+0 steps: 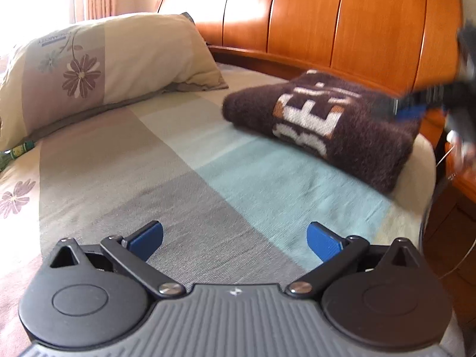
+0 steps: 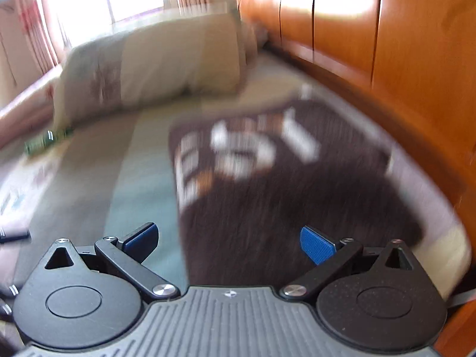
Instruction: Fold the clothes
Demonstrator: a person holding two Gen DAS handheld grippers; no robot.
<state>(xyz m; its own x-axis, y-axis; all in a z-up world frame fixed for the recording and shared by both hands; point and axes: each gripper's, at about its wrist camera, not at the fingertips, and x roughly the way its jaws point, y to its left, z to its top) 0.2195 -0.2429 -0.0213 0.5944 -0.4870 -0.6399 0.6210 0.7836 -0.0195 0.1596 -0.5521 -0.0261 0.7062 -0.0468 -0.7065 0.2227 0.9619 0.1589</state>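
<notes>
A dark brown fuzzy sweater (image 1: 333,125) with white letters lies folded into a thick rectangle on the bed, near the wooden headboard. In the left wrist view my left gripper (image 1: 235,241) hovers open over the striped sheet, well short of the sweater, with nothing between its blue pads. The right gripper's body (image 1: 446,101) shows blurred at the sweater's far right edge. In the right wrist view the sweater (image 2: 282,184) fills the middle, and my right gripper (image 2: 229,242) is open just above its near edge, holding nothing. That view is motion-blurred.
A cream pillow (image 1: 98,68) with purple flowers lies at the left of the bed. The orange wooden headboard (image 1: 342,20) runs behind the sweater. A bedside unit (image 1: 458,178) stands off the bed's right edge. The striped bedsheet (image 1: 148,163) spreads in front.
</notes>
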